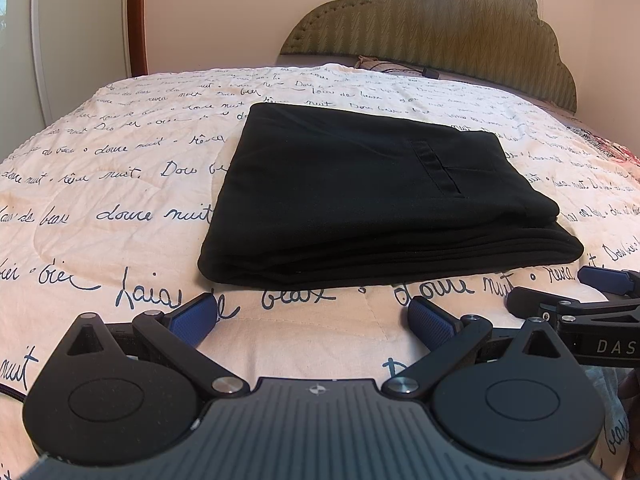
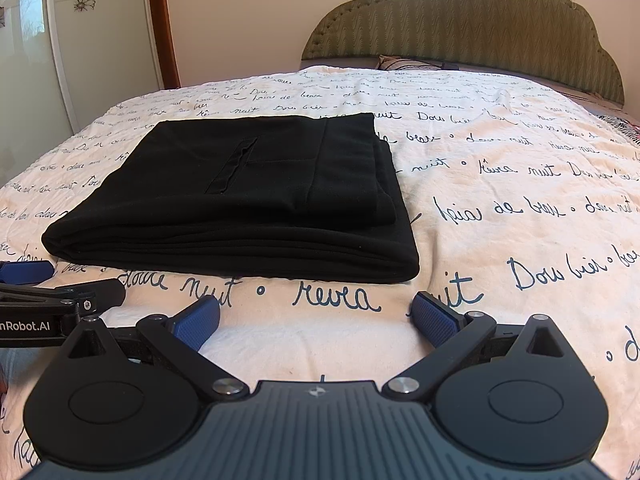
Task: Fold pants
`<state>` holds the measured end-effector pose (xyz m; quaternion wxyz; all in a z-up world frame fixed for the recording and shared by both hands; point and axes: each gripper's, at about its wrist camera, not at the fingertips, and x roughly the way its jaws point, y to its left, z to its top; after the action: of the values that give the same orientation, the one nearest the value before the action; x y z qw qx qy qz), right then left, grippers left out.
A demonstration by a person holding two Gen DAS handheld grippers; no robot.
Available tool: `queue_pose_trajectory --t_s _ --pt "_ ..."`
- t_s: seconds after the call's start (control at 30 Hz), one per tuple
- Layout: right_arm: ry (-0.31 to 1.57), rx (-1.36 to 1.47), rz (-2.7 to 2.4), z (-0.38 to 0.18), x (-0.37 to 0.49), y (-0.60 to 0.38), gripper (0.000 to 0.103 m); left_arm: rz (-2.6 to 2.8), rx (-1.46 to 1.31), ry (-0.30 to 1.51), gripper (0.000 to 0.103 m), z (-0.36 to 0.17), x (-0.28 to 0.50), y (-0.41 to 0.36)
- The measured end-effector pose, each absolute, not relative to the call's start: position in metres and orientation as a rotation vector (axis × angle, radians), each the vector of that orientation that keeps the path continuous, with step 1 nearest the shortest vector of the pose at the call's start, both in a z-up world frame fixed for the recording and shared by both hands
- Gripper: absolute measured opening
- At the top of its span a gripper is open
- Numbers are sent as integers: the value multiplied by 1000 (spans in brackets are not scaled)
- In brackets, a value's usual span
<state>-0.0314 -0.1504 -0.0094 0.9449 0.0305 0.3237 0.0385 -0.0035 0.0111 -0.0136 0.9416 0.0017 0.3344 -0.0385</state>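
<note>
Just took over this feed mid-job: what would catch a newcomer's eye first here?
The black pants stand out first: folded into a neat stacked rectangle, lying in the middle of the cream bedspread printed with dark cursive writing. Next come the two grippers at the near edge, left gripper and right gripper, both open and holding nothing, short of the fold. Behind, a scalloped green headboard closes the scene.

Matt black cloth pants [image 1: 360,200] lie on a quilted cotton-looking bedspread [image 1: 120,200] (script-printed, slightly puckered).
</note>
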Motion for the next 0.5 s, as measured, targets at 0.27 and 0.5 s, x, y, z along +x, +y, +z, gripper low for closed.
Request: queue_pose_trajectory --t_s 0.27,0.5 --pt "659 63 79 -9 -31 -151 103 -82 -2 685 103 -13 -4 11" --pt "658 64 79 -9 -31 -151 103 -82 -3 684 103 -13 -4 11"
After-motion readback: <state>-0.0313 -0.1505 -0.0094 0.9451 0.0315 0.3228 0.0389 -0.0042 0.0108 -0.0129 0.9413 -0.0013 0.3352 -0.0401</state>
